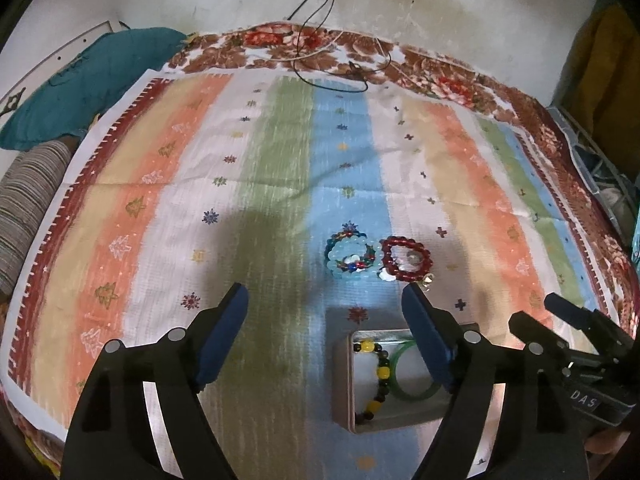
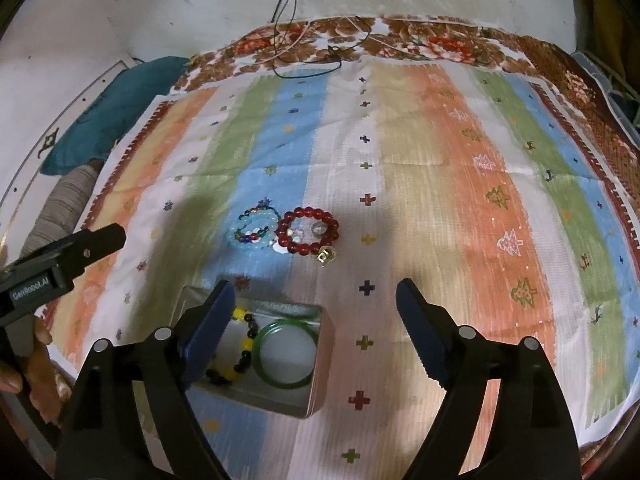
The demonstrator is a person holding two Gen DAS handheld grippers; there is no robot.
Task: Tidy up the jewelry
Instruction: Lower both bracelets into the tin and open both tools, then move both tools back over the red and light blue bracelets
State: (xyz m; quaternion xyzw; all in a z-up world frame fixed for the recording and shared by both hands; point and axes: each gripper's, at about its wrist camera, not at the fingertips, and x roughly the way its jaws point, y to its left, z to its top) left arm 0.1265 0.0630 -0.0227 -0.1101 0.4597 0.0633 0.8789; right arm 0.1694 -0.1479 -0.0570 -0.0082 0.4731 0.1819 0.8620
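Note:
A small metal tin (image 2: 320, 364) (image 1: 344, 384) lies on the striped cloth, holding a yellow-and-black bead bracelet (image 2: 240, 354) (image 1: 378, 376) and a green bangle (image 2: 285, 354) (image 1: 412, 394). Beyond it on the cloth lie a pale blue bead bracelet (image 2: 252, 229) (image 1: 348, 258) and a red bead bracelet (image 2: 308, 230) (image 1: 406, 260), side by side, with small clear stones (image 2: 326, 256) near the red one. My left gripper (image 1: 326, 306) stands open, nothing between its fingers, its right finger over the tin. My right gripper (image 2: 316, 296) is open too and holds nothing, its left finger over the tin.
The striped cloth (image 2: 440, 160) covers a floral bedspread (image 1: 440, 76). A teal pillow (image 1: 92, 80) and a striped roll (image 1: 28, 200) sit at the far left. Thin black cords (image 1: 332, 76) lie at the far edge. The right gripper's body (image 1: 580, 344) shows at the left view's right edge.

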